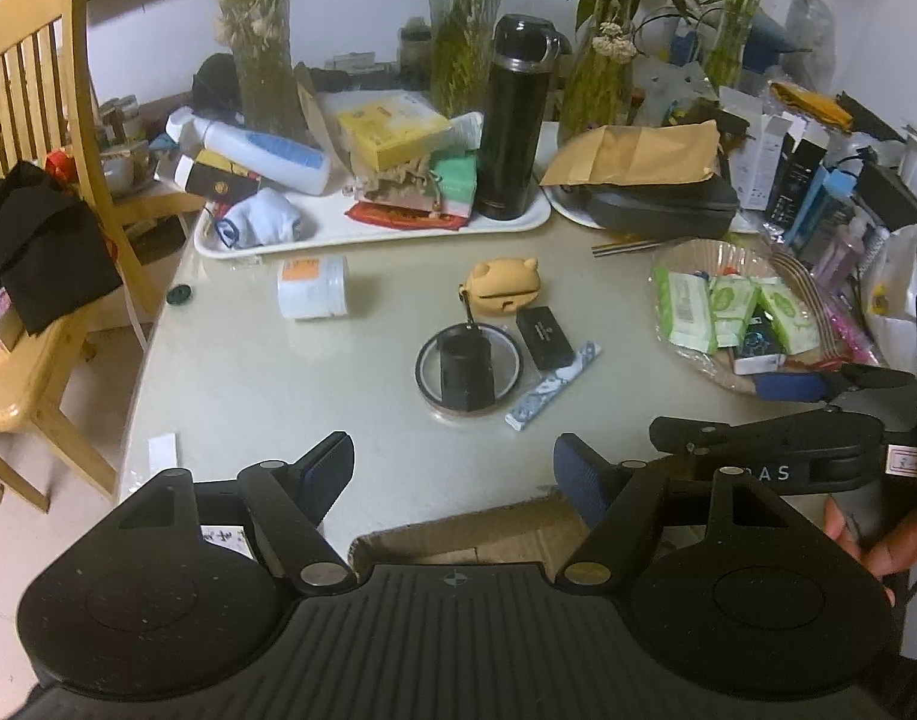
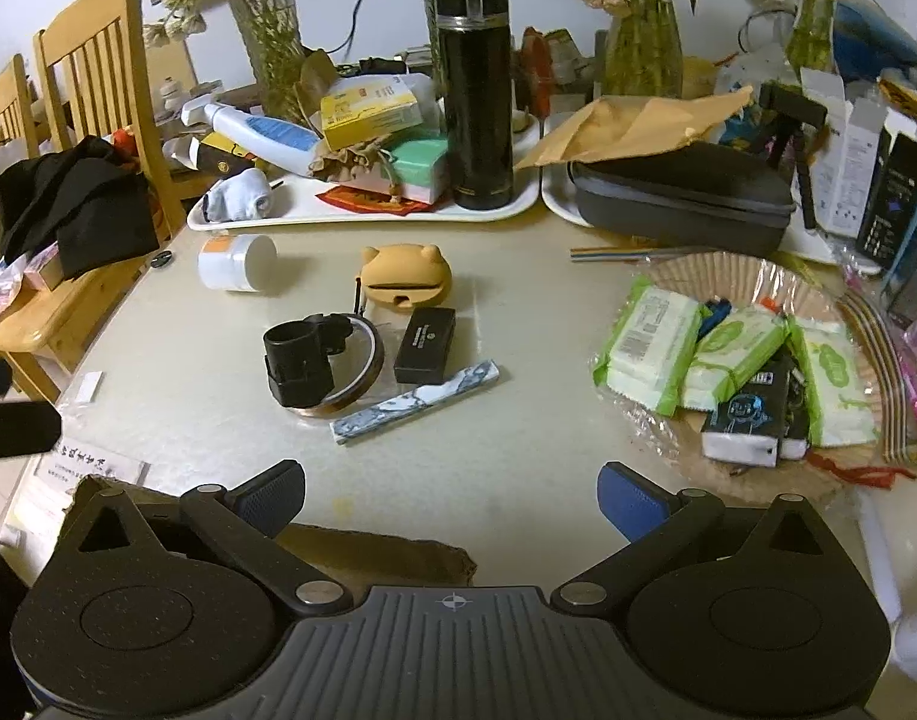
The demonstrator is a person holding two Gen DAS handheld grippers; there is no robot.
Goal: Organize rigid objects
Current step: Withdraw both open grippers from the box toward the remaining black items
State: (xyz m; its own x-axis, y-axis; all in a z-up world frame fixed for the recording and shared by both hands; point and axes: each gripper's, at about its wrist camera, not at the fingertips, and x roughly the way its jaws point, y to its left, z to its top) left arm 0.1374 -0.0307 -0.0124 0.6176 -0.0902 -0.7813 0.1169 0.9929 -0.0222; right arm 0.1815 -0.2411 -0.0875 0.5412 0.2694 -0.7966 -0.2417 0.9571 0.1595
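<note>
**Operator:** Two grippers, both spread wide and carrying nothing, hover at the near edge of the table [image 2: 518,492]. I have the left gripper [image 1: 455,468] and the right gripper [image 2: 452,501] above a torn cardboard flap [image 2: 386,552]; whether that belongs to a box for the items I cannot tell.

**Desk:** Where are the rigid pieces?

**Operator:** Clustered mid-table, well ahead of both tools. A black cylinder [image 2: 299,369] stands inside a tape ring [image 2: 371,360]. Just beside the ring lies a small black box [image 2: 425,345], with a marbled stick [image 2: 413,402] along its near side. Behind them sits a yellow frog-shaped case [image 2: 407,279], and off to the left a white jar [image 2: 236,263] lies on its side.

**Desk:** Your next move?

**Operator:** My judgement: start with the black box, since its flat parallel sides suit the pads. I would come in with the right gripper, line the fingers across its short width, and lower until they straddle it before closing. The stick nearly touches it, so a sloppy approach could nudge both. The jar looks likely to roll; I would grip across its body, not its ends.
</note>
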